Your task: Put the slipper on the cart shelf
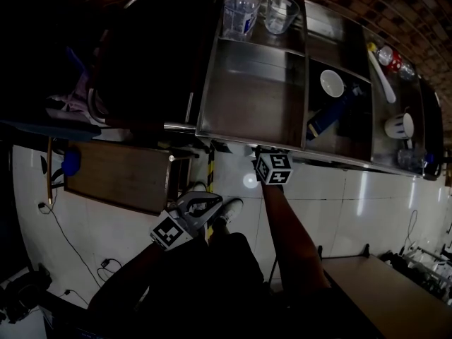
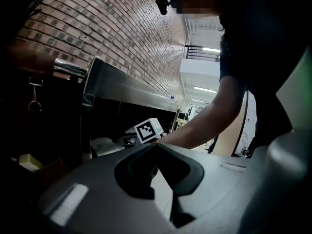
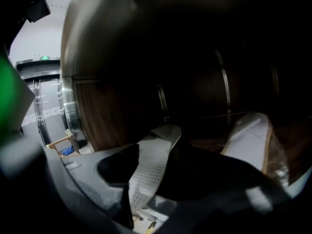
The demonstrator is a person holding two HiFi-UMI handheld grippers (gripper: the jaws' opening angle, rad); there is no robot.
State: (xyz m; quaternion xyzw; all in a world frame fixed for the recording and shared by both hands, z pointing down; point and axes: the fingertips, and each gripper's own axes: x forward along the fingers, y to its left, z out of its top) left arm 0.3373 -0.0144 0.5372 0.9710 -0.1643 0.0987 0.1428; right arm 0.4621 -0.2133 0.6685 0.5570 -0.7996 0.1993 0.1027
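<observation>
A grey slipper [image 3: 150, 172] with a textured sole stands on edge between the jaws of my right gripper [image 3: 190, 177]. It lies close to the left jaw, with dark space on its other side. The jaws are open. They reach into the cart's dark lower shelf [image 3: 204, 106], with a second pale shape [image 3: 249, 135] to the right. In the head view only that gripper's marker cube [image 1: 274, 168] shows, at the cart's front edge [image 1: 233, 138]; the slipper is hidden. My left gripper [image 1: 203, 205] hangs lower over the floor, its tips [image 2: 155, 147] together, holding nothing.
On the cart's steel top stand a water bottle [image 1: 240, 9], a glass [image 1: 280, 14], a white bowl [image 1: 332, 83] and a mug [image 1: 400, 126]. A wooden board [image 1: 120, 175] sits left of the cart. Cables [image 1: 70, 239] trail on the white floor. A shiny steel post [image 3: 68, 111] edges the shelf.
</observation>
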